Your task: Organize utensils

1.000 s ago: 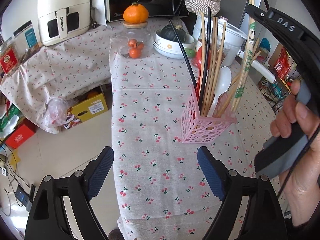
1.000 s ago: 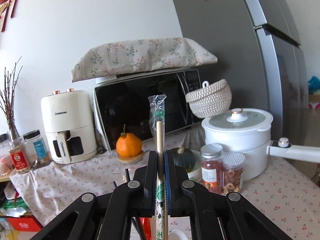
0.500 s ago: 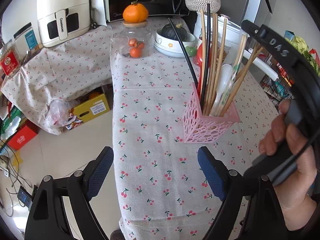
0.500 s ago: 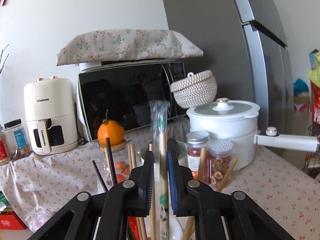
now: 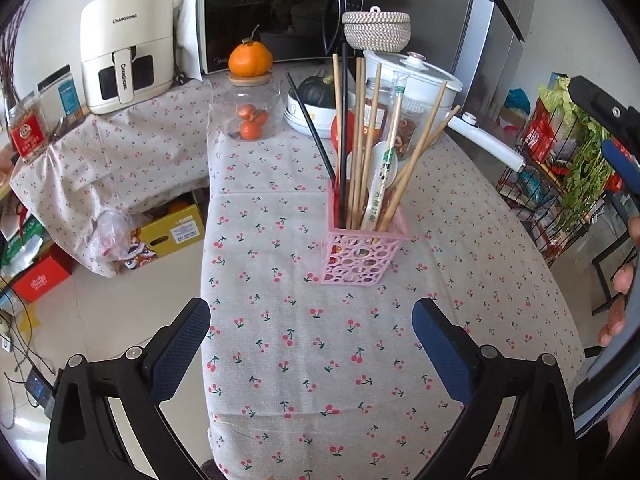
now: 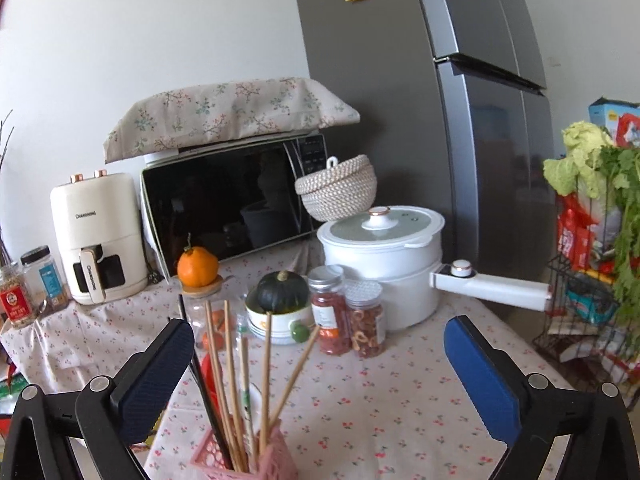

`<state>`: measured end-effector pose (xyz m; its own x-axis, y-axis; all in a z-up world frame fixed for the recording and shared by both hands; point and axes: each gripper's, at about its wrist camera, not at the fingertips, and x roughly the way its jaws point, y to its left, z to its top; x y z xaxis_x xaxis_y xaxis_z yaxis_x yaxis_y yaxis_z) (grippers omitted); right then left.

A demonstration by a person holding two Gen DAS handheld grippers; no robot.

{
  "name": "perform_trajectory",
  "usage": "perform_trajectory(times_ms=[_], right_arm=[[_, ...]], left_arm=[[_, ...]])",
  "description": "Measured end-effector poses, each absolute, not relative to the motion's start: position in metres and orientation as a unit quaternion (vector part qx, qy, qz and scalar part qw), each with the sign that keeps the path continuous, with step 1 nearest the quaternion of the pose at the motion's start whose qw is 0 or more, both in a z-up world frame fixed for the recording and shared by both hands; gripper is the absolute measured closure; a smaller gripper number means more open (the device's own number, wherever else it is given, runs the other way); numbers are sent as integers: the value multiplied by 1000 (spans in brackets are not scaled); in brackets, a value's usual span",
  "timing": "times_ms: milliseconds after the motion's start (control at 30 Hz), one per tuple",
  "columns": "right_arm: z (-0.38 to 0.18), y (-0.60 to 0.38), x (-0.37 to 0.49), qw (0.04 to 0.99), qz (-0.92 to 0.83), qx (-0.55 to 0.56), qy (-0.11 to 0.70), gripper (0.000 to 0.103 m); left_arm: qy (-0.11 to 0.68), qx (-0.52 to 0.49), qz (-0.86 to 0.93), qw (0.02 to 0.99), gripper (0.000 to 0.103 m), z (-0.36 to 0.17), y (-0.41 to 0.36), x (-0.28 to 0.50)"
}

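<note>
So both our grippers are spreading their jaws wide right now, and neither one has anything in it. The left gripper (image 5: 311, 346) hangs over the near end of the cherry-print tablecloth (image 5: 312, 360), with only cloth showing between its blue pads. Straight ahead of it, well past the fingertips, stands the pink basket (image 5: 362, 254), upright, stuffed with wooden chopsticks (image 5: 358, 136), a couple of black chopsticks (image 5: 343, 132), a white spoon (image 5: 382, 172) and one pair of wrapped chopsticks (image 5: 390, 148) still in its clear sleeve with green print, leaning up and to the right among the others. From the right gripper (image 6: 320, 356) the same basket (image 6: 244, 460) sits low and a bit left of centre, just in front of the jaws and below them, the stick tops poking up between the two fingers but closer to the left one, touching neither pad. Further ahead of the right gripper we've got two jars (image 6: 346, 312) of dried stuff, a white pot (image 6: 382, 252) with a long handle, a bowl with a dark green squash (image 6: 282, 292), and an orange (image 6: 198, 266) on a glass jar lid. In the left view the right gripper (image 5: 618, 152) shows at the far right edge, with a hand (image 5: 620, 300) on its grey handle.
</note>
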<state>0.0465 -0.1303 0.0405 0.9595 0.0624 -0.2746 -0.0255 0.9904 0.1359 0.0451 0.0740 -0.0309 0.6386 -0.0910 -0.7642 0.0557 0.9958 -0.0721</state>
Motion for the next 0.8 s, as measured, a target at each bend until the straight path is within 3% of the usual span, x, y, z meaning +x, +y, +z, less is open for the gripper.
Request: perform_trajectory(times_ms=[500,800], right_arm=[[1,-184,10,951,9,32,307,0],[-19,-187,16,939,9,6,343,0]], left_arm=[[377,-4,-4,926,1,-14,45,-5],[390,16,-31,920,1,-23,17,-6]])
